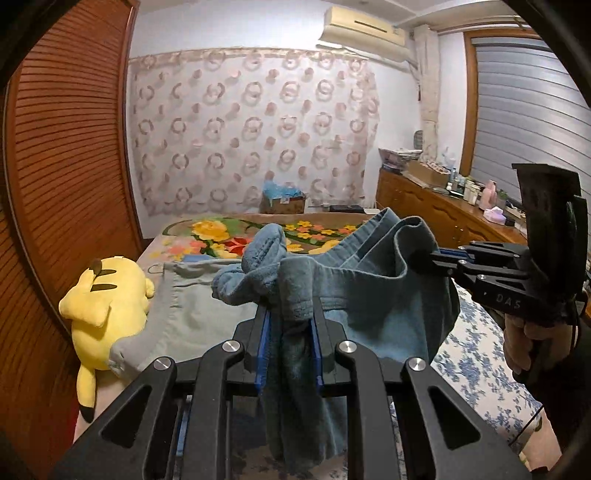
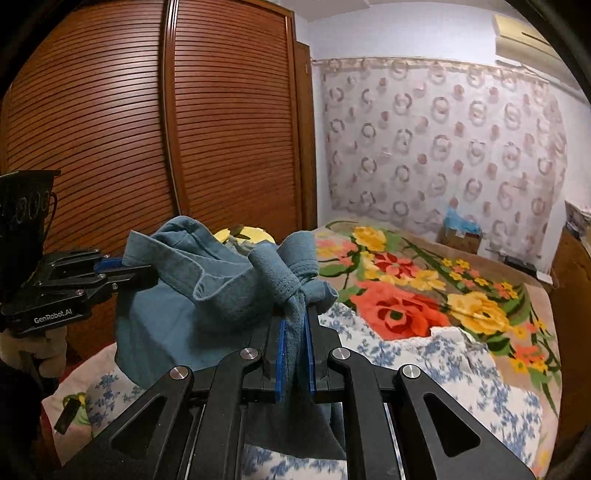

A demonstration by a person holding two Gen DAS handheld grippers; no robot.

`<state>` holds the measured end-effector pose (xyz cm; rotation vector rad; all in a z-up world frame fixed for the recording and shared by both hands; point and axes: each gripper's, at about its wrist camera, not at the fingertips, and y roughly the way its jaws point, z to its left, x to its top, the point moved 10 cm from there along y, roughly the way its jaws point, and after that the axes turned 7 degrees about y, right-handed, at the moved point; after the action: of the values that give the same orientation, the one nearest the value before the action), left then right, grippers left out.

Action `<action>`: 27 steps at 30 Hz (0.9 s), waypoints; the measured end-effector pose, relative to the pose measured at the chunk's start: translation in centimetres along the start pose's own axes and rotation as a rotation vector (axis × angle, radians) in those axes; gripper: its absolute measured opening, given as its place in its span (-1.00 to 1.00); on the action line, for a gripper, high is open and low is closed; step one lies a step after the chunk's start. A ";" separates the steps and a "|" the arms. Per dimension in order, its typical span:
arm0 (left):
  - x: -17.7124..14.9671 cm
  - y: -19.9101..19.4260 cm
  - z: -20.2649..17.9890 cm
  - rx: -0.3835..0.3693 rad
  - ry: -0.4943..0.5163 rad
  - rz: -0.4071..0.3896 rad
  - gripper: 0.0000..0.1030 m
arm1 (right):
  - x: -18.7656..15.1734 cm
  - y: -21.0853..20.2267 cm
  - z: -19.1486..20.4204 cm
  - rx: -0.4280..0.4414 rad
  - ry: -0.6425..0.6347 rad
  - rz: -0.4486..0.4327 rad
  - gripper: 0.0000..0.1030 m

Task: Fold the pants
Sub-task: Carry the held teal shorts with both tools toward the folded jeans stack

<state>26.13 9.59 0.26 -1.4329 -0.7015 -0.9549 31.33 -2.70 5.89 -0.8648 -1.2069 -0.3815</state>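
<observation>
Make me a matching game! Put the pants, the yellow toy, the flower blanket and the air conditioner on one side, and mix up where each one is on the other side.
Things:
1. blue pants
2. yellow plush toy
3. flower blanket
4. air conditioner

Places:
A. high on the wall
B. spread over the bed
C. pinched in the left tool and right tool
D. lying at the bed's edge by the wooden doors

Pairs: 1-C, 2-D, 3-B, 4-A
</observation>
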 end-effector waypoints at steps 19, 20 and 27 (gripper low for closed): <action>-0.5 1.9 6.0 0.071 -0.078 0.005 -0.62 | 4.1 10.7 -0.6 0.069 -0.073 -0.017 -0.82; -0.6 1.9 6.1 0.074 -0.085 0.004 -0.62 | 4.2 11.3 -0.6 0.079 -0.077 -0.014 -0.82; -2.4 1.4 7.2 0.122 -0.140 0.020 -0.62 | 5.0 15.5 0.3 0.158 -0.121 0.004 -0.82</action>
<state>27.27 16.85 -2.11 -1.4055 -0.8336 -0.7878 43.39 8.23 4.70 -0.7616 -1.3286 -0.2295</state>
